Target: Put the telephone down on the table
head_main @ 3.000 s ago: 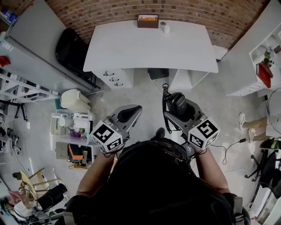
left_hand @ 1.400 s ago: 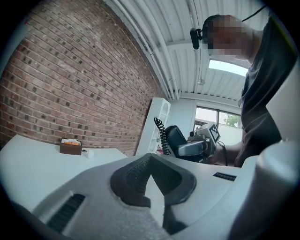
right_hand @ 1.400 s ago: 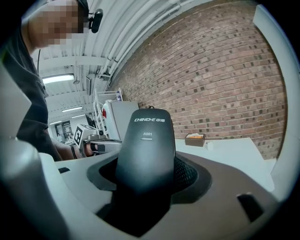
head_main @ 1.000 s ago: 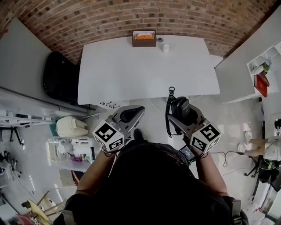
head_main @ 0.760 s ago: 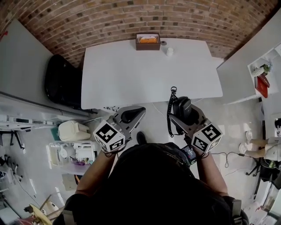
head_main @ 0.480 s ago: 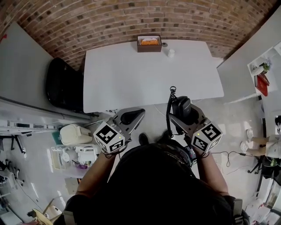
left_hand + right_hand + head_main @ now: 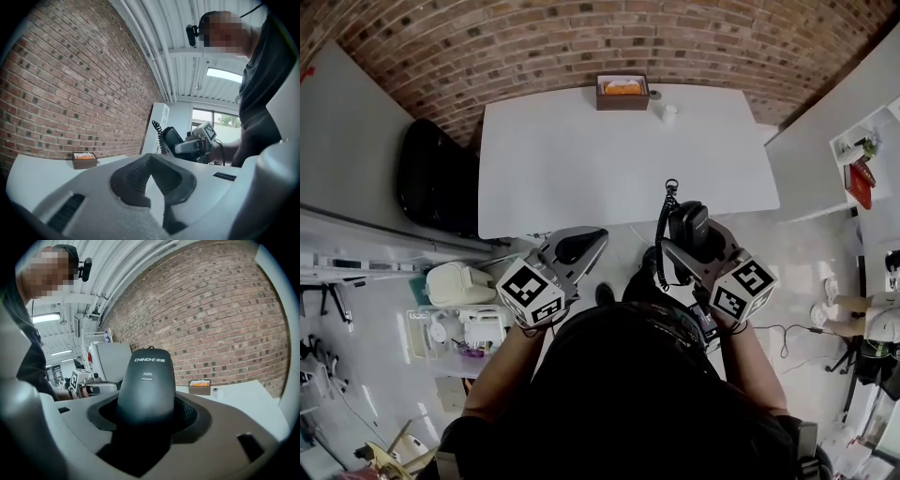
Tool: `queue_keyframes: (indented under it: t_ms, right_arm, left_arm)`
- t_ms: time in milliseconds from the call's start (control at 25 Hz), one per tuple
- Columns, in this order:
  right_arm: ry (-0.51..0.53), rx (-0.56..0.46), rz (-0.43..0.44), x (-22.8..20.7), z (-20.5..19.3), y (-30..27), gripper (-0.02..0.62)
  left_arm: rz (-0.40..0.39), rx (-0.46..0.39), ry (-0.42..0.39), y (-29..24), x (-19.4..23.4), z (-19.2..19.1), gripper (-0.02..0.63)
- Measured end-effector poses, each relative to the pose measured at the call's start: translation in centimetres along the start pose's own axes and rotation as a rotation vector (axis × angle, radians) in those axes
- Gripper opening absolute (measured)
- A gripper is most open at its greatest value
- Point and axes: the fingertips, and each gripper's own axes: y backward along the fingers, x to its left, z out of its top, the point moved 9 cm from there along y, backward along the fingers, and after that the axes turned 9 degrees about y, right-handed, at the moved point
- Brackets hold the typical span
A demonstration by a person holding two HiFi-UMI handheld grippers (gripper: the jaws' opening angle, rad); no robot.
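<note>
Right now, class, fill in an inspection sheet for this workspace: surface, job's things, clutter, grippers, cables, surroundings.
Surface: white table, mostly bare.
Job's things: telephone, held in the air near the table's front edge, not yet set down.
Clutter: brown box and small white roll at the table's far edge.
Grippers: right gripper shut on the telephone; left gripper shut, empty.
Cables: coiled cord hangs from the telephone; thin cable on the floor.
Surroundings: brick wall behind the table; shelves at right.
</note>
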Motion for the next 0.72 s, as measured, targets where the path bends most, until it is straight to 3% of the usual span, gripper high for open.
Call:
queue_keyframes:
  t_ms: [560,720]
  right_arm:
    - [0.014,0.008,0.034,-3.4,0.6,-2.0,0.282]
    - [0.006,0.014,0.037,-5.8,0.5,-2.1,0.282]
  left_arm:
    - [0.063,-0.005,0.020,-1.2,2.1,-0.1,0.008]
    - [0.077,-0.018,-0.012,-3.3,2.5,0.9,0.008]
